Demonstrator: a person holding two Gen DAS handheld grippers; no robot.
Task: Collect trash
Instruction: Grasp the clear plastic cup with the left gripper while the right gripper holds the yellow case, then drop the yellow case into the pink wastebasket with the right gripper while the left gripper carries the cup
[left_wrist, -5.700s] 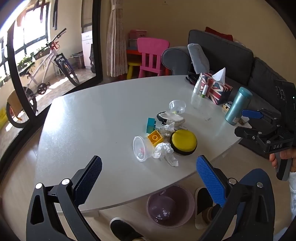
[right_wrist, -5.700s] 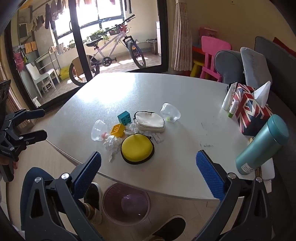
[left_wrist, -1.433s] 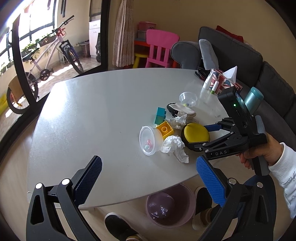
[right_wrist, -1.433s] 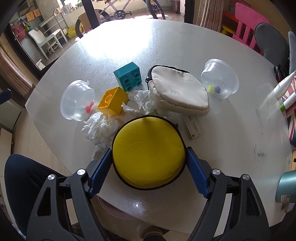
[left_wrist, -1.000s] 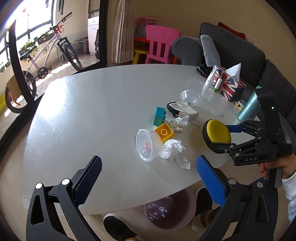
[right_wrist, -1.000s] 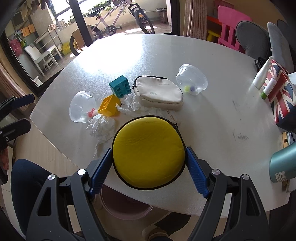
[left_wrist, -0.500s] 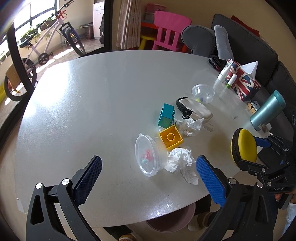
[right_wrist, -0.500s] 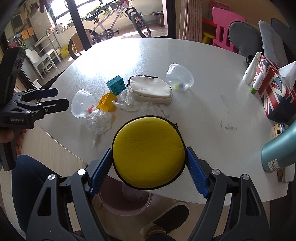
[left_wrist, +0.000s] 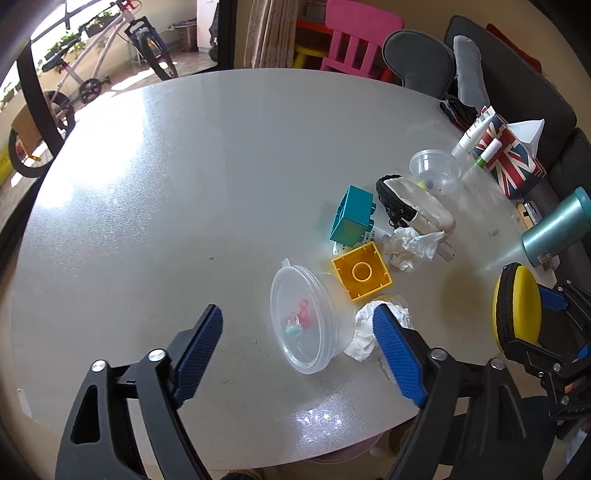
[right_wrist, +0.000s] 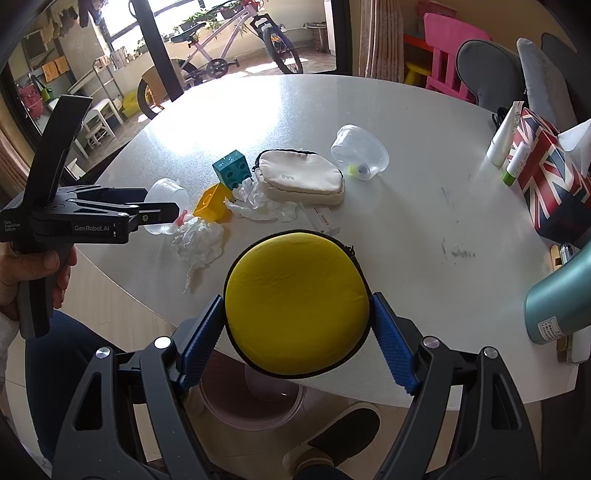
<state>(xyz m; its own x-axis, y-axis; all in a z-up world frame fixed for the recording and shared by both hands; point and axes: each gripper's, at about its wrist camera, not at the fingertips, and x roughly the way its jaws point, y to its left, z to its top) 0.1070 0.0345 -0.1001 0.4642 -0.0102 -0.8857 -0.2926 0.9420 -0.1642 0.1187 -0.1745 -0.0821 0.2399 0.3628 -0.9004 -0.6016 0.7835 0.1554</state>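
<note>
So the right gripper has its blue pads clamped on both sides of a round yellow zip case, holding it up off the table near the front edge. Right below it, on the floor, sits a pinkish bin with a dark shoe next to it.

The left gripper hangs over the mess with its jaws closing. Between the pads there's a clear plastic tub lying on its side with a few small coloured bits inside, but the pads aren't touching it. The right-hand pad overlaps a crumpled white tissue lying just beside the tub; I can't tell if it touches.

The trash itself: that tissue near the front edge, plus a second crumpled tissue further in, up against a cream pouch. A yellow toy block sits between the two tissues, a teal block just behind it.

Another clear tub lies past the pouch. Far right side has a Union Jack tissue box, and a teal bottle lying down.
</note>
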